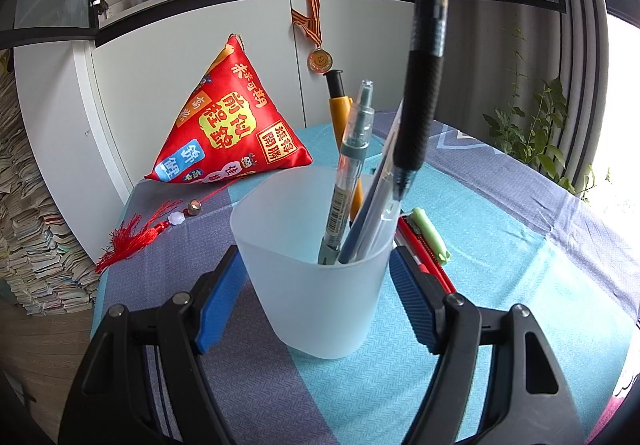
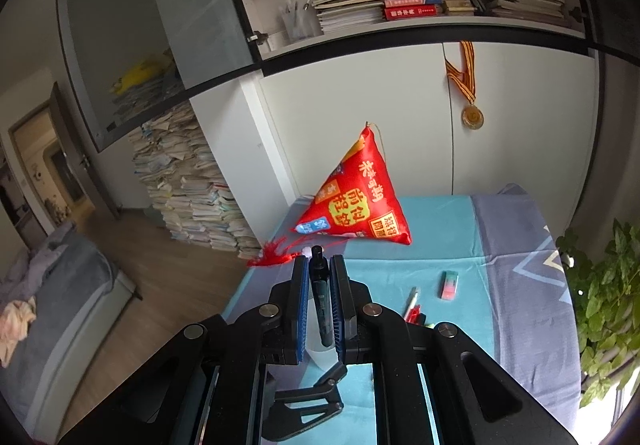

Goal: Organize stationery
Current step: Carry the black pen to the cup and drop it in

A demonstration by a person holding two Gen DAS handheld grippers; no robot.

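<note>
So I've got my left gripper (image 1: 316,297) spread around the frosted plastic cup (image 1: 316,285), pads sitting just beside each wall; I honestly can't tell if they're touching or only bracketing it. My right gripper (image 2: 319,309) is clamped narrow on a dark pen (image 2: 320,293), and from the left camera that pen (image 1: 420,93) hangs nearly upright with its tip right at the cup rim, next to a clear gel pen (image 1: 348,173), an orange pen (image 1: 340,105) and a blue one (image 1: 372,221) already standing inside. My guess is the cup is thin, light and a bit squishy, so it'd tip or skid easily on the tablecloth (image 1: 500,245); low on the walls seems the spot to steady it. The pen is stiff and light, and the smooth barrel could slip, so gripping mid-body feels right. A red utility knife (image 1: 424,257) and a green thing (image 1: 430,233) lie just behind the cup, and an eraser (image 2: 449,285) sits further off.
</note>
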